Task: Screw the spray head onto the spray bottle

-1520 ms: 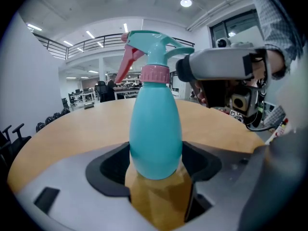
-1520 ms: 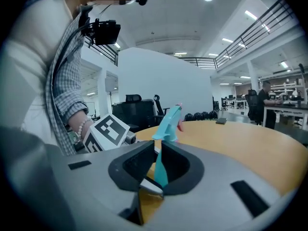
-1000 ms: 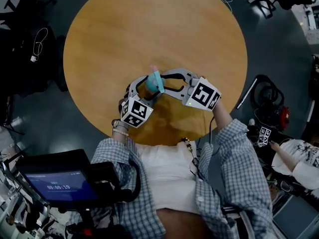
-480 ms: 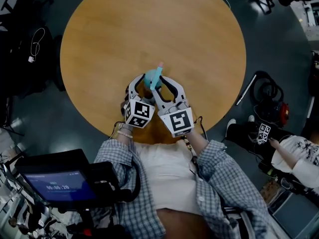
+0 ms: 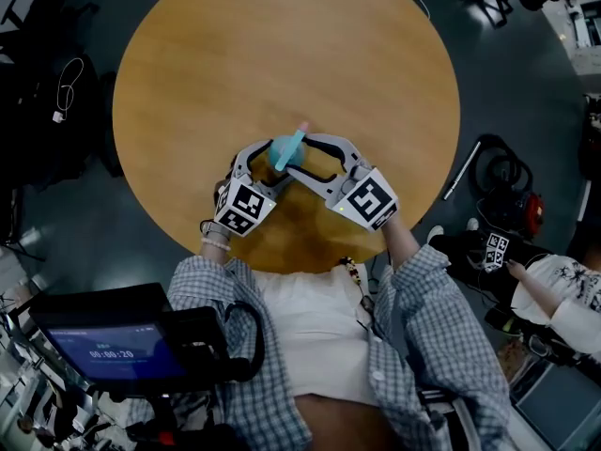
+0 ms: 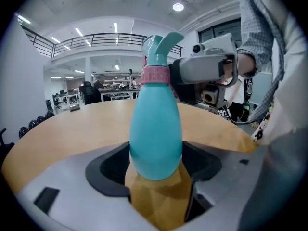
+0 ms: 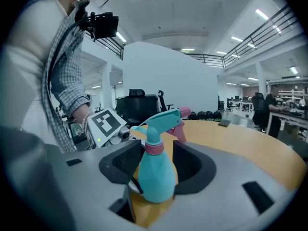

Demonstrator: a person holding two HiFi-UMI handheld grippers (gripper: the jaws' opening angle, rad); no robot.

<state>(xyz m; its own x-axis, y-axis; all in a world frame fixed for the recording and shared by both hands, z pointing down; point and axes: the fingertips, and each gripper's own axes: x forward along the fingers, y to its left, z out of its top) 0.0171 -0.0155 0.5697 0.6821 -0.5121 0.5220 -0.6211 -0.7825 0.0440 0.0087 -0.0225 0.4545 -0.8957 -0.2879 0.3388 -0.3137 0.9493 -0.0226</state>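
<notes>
Both forearms, in checked sleeves (image 5: 427, 299), reach from the person's body over the near edge of the round wooden surface (image 5: 282, 54), and the two tools meet nose to nose there. The left tool (image 5: 268, 158) angles up and to the right in the head view, while the right tool (image 5: 299, 158) points leftward at it. From above, the tools cover most of the teal spray bottle (image 6: 156, 138). Its base is hidden behind the jaws in both gripper views, so whether it rests on the surface cannot be told. How far the pink collar (image 7: 154, 148) is screwed down is also unclear. The left tool grips the upright bottle's lower body, with a pad pressed on each side. The right tool's jaws have just been opening and now stand apart on either side of the collar, just beside it. The spray head (image 7: 163, 121) sits on the bottle's neck above them.
</notes>
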